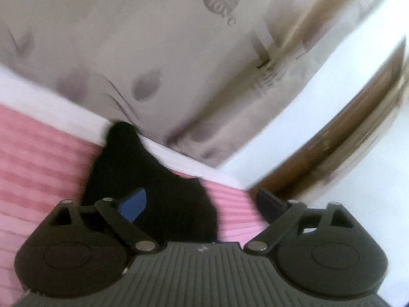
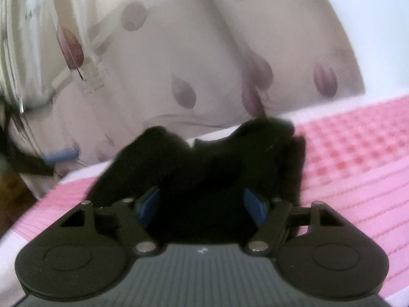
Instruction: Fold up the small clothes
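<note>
Your left gripper (image 1: 202, 204) has its jaws spread wide. One blue pad (image 1: 134, 204) lies over the black garment (image 1: 153, 186); the other finger sits out at 3 o'clock over the pink cover (image 1: 38, 168). Nothing is pinched between them that you can confirm; the cloth only fills the left half of the gap.

Black garment in the left view: soft, matte, no visible weave, lumpy outline with a peak pointing to 11 o'clock, lying on the pink cover just ahead of the jaws.

Your right gripper (image 2: 202, 204) has its jaws part open, about half as wide as the left. The black garment (image 2: 204, 174) bulks between both blue pads (image 2: 149, 204) and touches each, but you cannot tell whether the jaws are actually clamped on it. It bunches up into two humps, at 11 and 1 o'clock, with fuzzy edges from blur.

The pink cover (image 2: 358, 153) is knitted: ribbed stripes near you, a waffle grid of small squares at 2 o'clock, white border along the far edge.

Beyond it sits a pale pillow (image 2: 204, 51) of smooth fabric, printed with dull purple teardrop leaves. A brown wooden rail (image 1: 345, 140) curves at 3 o'clock in the left view.
</note>
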Demonstrator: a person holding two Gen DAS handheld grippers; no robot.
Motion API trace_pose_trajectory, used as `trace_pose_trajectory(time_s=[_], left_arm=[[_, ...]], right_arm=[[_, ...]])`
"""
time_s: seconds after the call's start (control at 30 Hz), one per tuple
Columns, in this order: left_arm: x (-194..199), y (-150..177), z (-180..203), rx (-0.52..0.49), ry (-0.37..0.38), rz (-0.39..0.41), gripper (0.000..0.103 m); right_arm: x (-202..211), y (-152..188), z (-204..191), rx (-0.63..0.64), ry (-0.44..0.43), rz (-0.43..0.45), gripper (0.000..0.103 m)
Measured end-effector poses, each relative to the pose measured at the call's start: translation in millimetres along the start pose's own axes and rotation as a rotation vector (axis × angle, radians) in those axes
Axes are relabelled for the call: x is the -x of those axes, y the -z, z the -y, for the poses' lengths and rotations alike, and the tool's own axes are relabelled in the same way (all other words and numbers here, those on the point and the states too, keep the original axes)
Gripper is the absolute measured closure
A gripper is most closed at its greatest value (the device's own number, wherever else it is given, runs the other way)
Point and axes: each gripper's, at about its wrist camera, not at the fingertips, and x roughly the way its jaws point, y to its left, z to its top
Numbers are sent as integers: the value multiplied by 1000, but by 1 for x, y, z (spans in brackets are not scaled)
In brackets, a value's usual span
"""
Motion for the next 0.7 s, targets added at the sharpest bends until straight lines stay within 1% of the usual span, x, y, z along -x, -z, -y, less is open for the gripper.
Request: trace_pose_trajectory(time_s=[0.03, 0.07, 0.1, 0.17, 0.23, 0.27, 0.37, 0.43, 0.47, 0.5, 0.53, 0.6, 0.67, 0.7], left_arm=[[3, 9, -4, -41, -31, -1, 10], [5, 21, -10, -78, -46, -9, 10], [6, 31, -16, -99, -42, -13, 10], [6, 53, -28, -105, -21, -12, 10], [4, 71, -40, -78, 3, 2, 10], [3, 79, -44, -66, 17, 24, 10], [7, 88, -49, -36, 57, 82, 6], [6, 90, -48, -39, 69, 101, 4], [9, 92, -47, -43, 72, 106, 4], [11, 90, -47, -39, 75, 111, 4], [11, 90, -48, -32, 77, 116, 4], [14, 87, -49, -14, 70, 130, 4], [23, 82, -48, 6, 62, 171, 2], [29, 79, -48, 13, 65, 201, 0]], right_arm=[[1, -1, 2, -50, -44, -5, 29], [1, -1, 2, -96, -91, -10, 29], [-2, -2, 2, -126, -115, -23, 27], [-14, -5, 0, -171, -108, -61, 26], [-24, -8, -3, -192, -111, -63, 26], [-30, -11, -6, -188, -102, -66, 26], [-54, -20, -21, -142, -35, -111, 25], [-69, -25, -32, -124, 5, -121, 26], [-78, -28, -39, -101, 38, -134, 38], [-84, -29, -45, -70, 69, -146, 74], [-91, -31, -51, -31, 85, -167, 81], [-95, -36, -60, 43, 92, -163, 82], [-89, -53, -64, 113, 44, -152, 83], [-85, -63, -61, 136, 36, -145, 83]])
